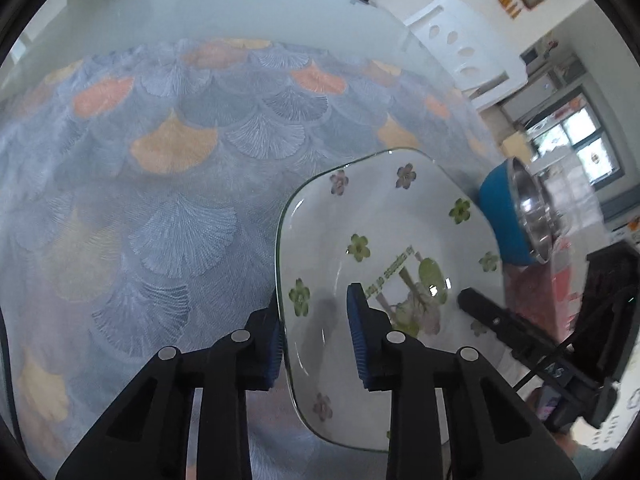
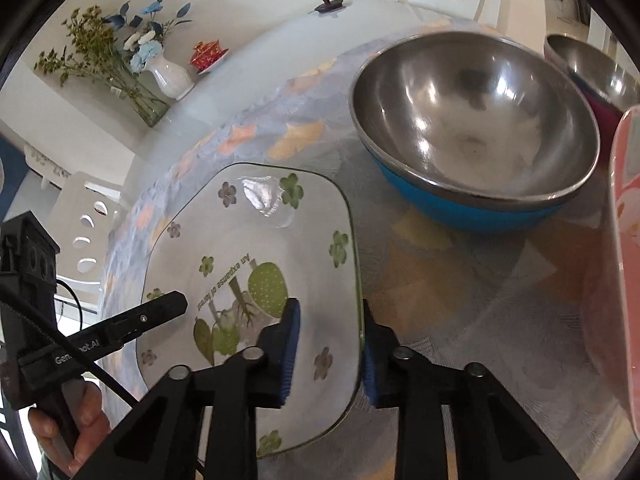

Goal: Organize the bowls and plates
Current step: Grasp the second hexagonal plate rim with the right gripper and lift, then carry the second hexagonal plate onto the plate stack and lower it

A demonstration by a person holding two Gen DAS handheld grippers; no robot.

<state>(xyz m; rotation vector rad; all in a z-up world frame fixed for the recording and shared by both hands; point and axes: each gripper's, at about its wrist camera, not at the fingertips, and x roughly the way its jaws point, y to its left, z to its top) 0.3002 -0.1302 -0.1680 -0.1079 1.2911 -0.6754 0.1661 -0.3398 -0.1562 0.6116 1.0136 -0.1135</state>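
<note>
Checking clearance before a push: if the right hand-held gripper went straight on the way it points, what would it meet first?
Probably the blue bowl, beyond the glass plate whose edge the right hand-held gripper straddles; depth is unclear.

Square flower-printed glass plate (image 2: 256, 240) flat on tablecloth; blue-shelled steel bowl (image 2: 476, 120) upright just beyond it

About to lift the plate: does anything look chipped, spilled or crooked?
Nothing stands out. The square flowered glass plate looks whole and dry, with the left gripper and right gripper straddling opposite rims. The blue steel-lined bowl sits upright and empty.
</note>
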